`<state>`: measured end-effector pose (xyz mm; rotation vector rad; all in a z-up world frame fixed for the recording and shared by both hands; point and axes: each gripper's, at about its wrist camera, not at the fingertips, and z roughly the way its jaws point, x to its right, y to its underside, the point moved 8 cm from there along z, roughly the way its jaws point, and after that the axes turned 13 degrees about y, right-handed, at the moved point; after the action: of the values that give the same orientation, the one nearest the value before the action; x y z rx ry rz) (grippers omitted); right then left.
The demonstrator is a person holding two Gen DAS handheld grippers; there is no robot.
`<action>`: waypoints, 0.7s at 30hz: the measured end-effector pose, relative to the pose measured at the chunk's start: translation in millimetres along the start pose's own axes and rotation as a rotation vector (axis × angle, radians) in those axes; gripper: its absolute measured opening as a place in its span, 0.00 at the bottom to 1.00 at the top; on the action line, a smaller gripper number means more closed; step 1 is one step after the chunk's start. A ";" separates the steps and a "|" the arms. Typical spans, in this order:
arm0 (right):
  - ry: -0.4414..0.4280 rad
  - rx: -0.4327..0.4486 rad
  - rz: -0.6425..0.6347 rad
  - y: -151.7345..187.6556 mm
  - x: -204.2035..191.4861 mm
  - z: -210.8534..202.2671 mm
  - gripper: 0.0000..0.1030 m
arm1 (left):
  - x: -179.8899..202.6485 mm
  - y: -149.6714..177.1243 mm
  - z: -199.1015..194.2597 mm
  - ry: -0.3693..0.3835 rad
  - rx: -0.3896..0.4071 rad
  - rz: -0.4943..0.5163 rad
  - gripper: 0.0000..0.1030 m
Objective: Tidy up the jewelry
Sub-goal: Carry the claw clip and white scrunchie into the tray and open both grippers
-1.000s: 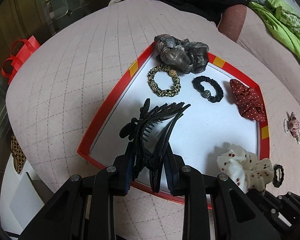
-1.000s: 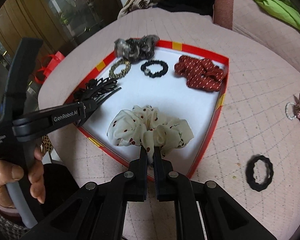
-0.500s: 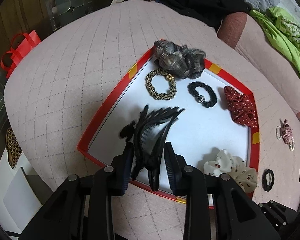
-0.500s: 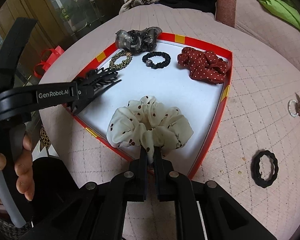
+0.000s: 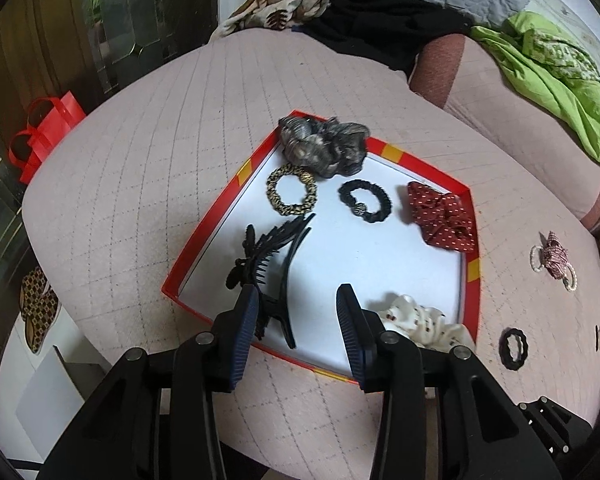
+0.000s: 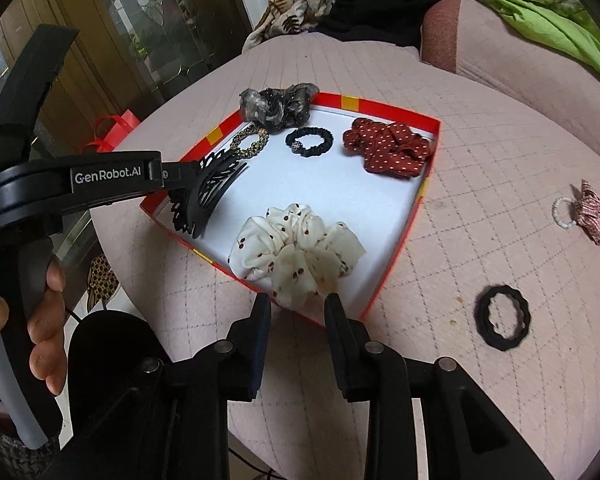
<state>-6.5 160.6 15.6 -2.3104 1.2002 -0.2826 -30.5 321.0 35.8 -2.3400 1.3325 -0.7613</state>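
A red-rimmed tray (image 5: 202, 240) (image 6: 400, 240) with a white floor lies on a pink quilted cushion. In it are a grey scrunchie (image 5: 324, 144), a leopard hair tie (image 5: 292, 196), a black beaded hair tie (image 5: 364, 202), a red dotted scrunchie (image 5: 440, 216), a black hair clip (image 5: 268, 264) (image 6: 204, 196) and a white dotted scrunchie (image 6: 296, 248) (image 5: 420, 320). My left gripper (image 5: 298, 296) hangs over the tray's near corner. Its jaws are opening; the clip's near end lies between them, unpressed. My right gripper (image 6: 298, 304) is opening too, its pads clear of the white scrunchie's near edge.
On the cushion right of the tray lie a black ring hair tie (image 6: 502, 316) (image 5: 514, 346) and a plaid bow tie with beads (image 6: 588, 212) (image 5: 554, 260). A person's hand (image 6: 40, 320) holds the left gripper's handle. Green cloth (image 5: 560, 72) lies far right, a red bag (image 5: 44, 128) on the floor left.
The left jaws have let go of the black clip, which now lies in the tray, and the gripper has risen. The right jaws have opened off the white scrunchie and drawn back.
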 end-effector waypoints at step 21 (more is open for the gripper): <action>0.114 0.059 0.199 41.5 120.2 -58.5 0.46 | 125.5 37.9 -24.2 0.033 -0.003 0.292 0.44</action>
<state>11.1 23.4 36.7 -2.1291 1.4456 -0.3760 -18.7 192.7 70.2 -2.0773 1.6425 -0.7086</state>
